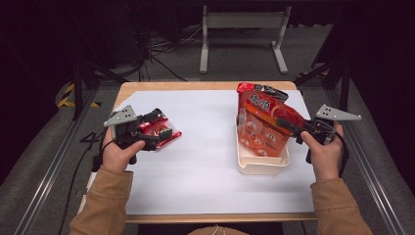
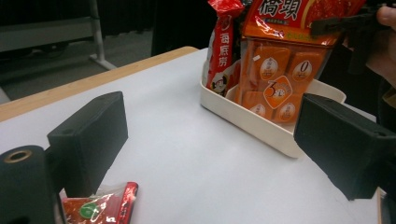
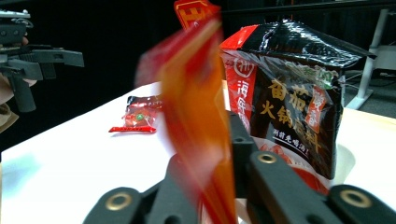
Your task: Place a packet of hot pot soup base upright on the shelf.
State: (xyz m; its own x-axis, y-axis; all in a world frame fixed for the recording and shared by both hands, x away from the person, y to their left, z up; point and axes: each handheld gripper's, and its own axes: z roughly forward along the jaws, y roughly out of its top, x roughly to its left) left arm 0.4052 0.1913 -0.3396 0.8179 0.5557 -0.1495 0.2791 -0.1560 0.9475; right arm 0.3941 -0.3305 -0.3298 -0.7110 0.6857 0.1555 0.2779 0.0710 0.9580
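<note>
1. The right gripper (image 1: pixel 289 128) has its fingers around the upper edge of the large orange plastic bag of packets (image 1: pixel 268 125), which stands in the shallow cream rectangular tray (image 1: pixel 262 168). In the right gripper view the film runs edge-on between nearly closed fingers (image 3: pixel 243 140), and it is blurred. The hold looks light. If it loosens before the bag is settled, the bag may tip over the tray's rim onto the table (image 1: pixel 205 161).

2. Behind the orange bag in the tray leans a glossy black-and-red sauce pouch (image 1: pixel 258 91). Pushing the orange bag back could knock that pouch over the tray's far wall.

3. The tray is light and sits loose on the white sheet. A sideways drag on the bag could slide or tilt it toward the table edge.

4. Well to the left of the tray, the left gripper (image 1: pixel 155 128) hovers with its fingers (image 2: pixel 88 140) spread wide and holding nothing, above the small red crinkly foil sachet (image 1: pixel 159 131) lying flat on the table. Closing from this height may only pinch a corner, or skid the thin sachet away.

5. Thin film can crease or tear if squeezed hard.
</note>
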